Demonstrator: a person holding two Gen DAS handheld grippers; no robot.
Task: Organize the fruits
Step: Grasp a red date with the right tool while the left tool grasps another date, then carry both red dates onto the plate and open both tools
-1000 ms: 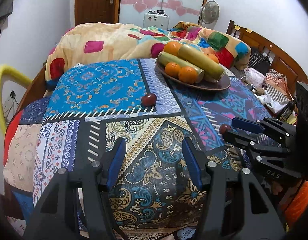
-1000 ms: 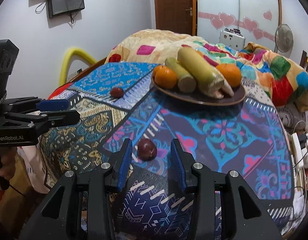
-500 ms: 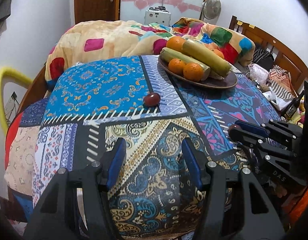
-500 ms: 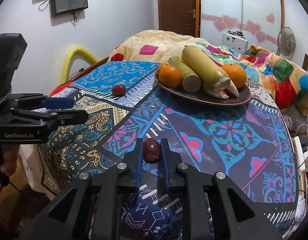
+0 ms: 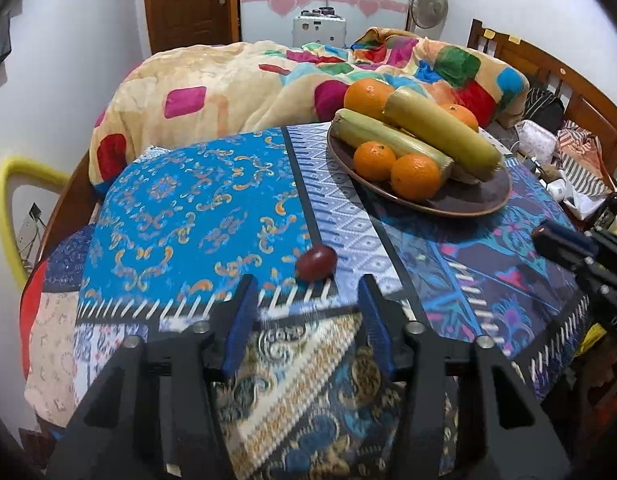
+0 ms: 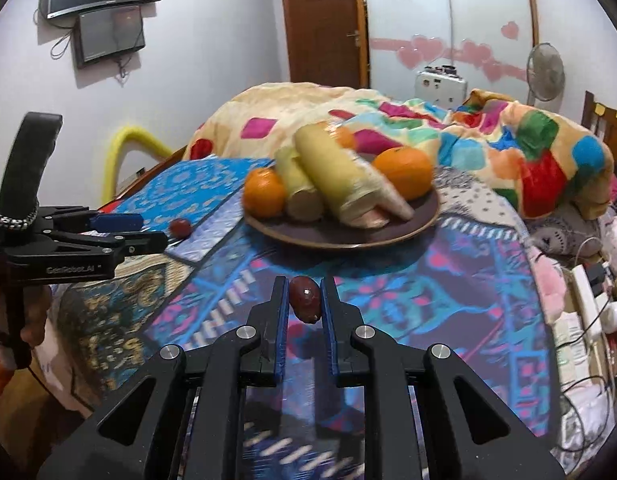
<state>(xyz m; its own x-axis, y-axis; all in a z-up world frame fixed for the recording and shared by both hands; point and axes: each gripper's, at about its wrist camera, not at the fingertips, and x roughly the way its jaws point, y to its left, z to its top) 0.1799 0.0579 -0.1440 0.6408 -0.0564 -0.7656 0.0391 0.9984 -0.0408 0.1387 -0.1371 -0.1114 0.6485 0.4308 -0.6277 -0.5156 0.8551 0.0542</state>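
Note:
A brown plate (image 5: 464, 204) at the table's far side holds several oranges (image 5: 414, 176) and two yellow-green corn cobs (image 5: 440, 132); it also shows in the right wrist view (image 6: 388, 232). My right gripper (image 6: 304, 300) is shut on a dark red date (image 6: 304, 304), lifted above the patterned cloth in front of the plate. My left gripper (image 5: 306, 300) is open, its jaws just short of a second dark red date (image 5: 316, 262) lying on the cloth. That date also shows in the right wrist view (image 6: 180, 227).
The table wears a patchwork cloth (image 5: 196, 208). A bed with a colourful blanket (image 5: 236, 80) lies behind it. A yellow chair back (image 5: 12, 184) stands at the left, clutter and cables (image 6: 584, 304) at the right.
My right gripper closed on the near date and lifted it toward the plate. My left gripper moved forward up to the second date, still open.

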